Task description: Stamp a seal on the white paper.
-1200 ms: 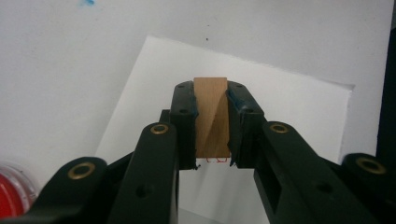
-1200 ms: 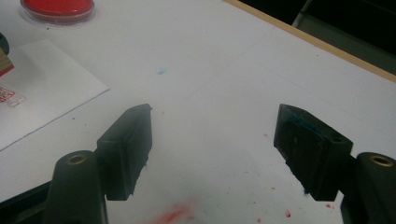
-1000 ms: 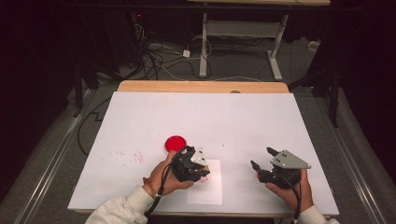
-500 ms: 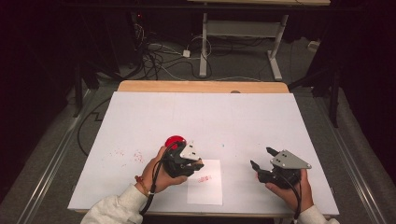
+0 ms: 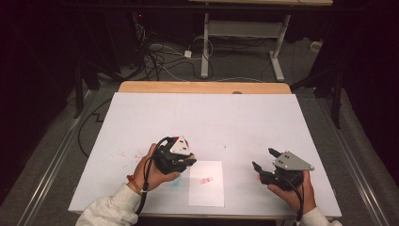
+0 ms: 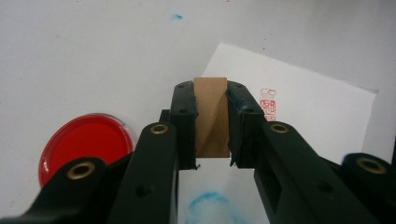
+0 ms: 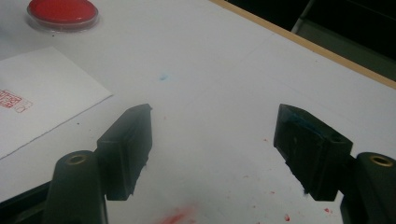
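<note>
My left gripper (image 5: 187, 160) is shut on a small wooden stamp block (image 6: 211, 116), which stands upright between the black jaws. In the left gripper view a round red ink pad (image 6: 84, 143) lies just left of the jaws. In the high view it is almost hidden under that gripper. A white paper sheet (image 5: 206, 190) with a red seal mark (image 5: 205, 180) lies to the right of the left gripper. The mark (image 6: 267, 103) appears beside the stamp's far end. My right gripper (image 5: 263, 158) hovers open right of the sheet, nothing between its jaws (image 7: 212, 135).
The white table top (image 5: 207, 117) carries red ink specks (image 7: 180, 215) and a blue smudge (image 6: 208, 206). A wooden strip (image 5: 202, 87) edges its far side. Beyond it are cables and a desk frame (image 5: 244, 33) on the floor. In the right gripper view the ink pad (image 7: 62, 10) is at far left.
My left gripper has lifted off the paper and moved left and away over the ink pad, stamp still held. A red mark is now uncovered on the sheet. The right gripper stayed put.
</note>
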`<state>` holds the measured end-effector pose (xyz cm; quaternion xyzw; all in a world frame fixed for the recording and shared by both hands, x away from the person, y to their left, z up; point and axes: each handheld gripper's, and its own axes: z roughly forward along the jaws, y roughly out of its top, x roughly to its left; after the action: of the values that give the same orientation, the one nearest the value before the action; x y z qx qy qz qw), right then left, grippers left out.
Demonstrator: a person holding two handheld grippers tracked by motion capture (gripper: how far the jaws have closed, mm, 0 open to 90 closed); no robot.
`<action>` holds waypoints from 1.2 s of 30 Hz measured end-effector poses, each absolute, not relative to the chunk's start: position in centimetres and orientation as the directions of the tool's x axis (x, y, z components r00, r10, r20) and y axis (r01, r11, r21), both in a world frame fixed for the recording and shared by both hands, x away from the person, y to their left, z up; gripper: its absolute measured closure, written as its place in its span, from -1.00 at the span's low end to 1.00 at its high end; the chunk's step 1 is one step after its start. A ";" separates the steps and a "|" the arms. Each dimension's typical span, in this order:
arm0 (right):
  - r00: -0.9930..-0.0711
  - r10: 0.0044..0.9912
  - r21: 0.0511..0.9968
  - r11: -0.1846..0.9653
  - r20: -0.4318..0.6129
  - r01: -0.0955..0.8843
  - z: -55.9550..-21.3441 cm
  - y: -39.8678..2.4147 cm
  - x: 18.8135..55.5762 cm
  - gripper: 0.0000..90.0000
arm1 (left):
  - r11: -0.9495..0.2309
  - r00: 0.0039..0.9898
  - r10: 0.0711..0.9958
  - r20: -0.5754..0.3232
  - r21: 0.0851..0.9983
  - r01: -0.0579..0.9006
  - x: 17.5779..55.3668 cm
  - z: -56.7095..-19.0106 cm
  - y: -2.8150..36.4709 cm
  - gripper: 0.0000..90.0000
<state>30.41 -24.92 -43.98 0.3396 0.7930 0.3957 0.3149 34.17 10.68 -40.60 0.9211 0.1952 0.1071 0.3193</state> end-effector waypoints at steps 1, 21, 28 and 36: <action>-0.571 0.788 0.841 0.456 -0.231 0.290 -44.0 -24.9 30.4 -0.37 | -0.711 0.896 0.439 0.066 0.635 0.301 34.4 -40.5 11.1 0.64; -0.571 0.788 0.836 0.461 -0.232 0.296 -44.1 -24.8 30.5 -0.37 | -0.675 0.846 0.532 0.034 0.620 0.399 37.0 -41.6 13.5 0.64; -0.574 0.785 0.835 0.465 -0.235 0.294 -44.2 -24.8 30.5 -0.37 | -0.669 0.835 0.550 0.018 0.609 0.427 38.1 -42.1 13.8 0.64; -0.578 0.781 0.831 0.471 -0.236 0.297 -44.3 -24.6 30.5 -0.37 | -0.661 0.818 0.575 0.005 0.591 0.462 39.7 -43.0 14.0 0.64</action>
<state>30.50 -24.56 -44.33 0.3375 0.7990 0.3883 0.3115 39.65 13.95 -42.96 0.9064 0.2861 0.0960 0.2956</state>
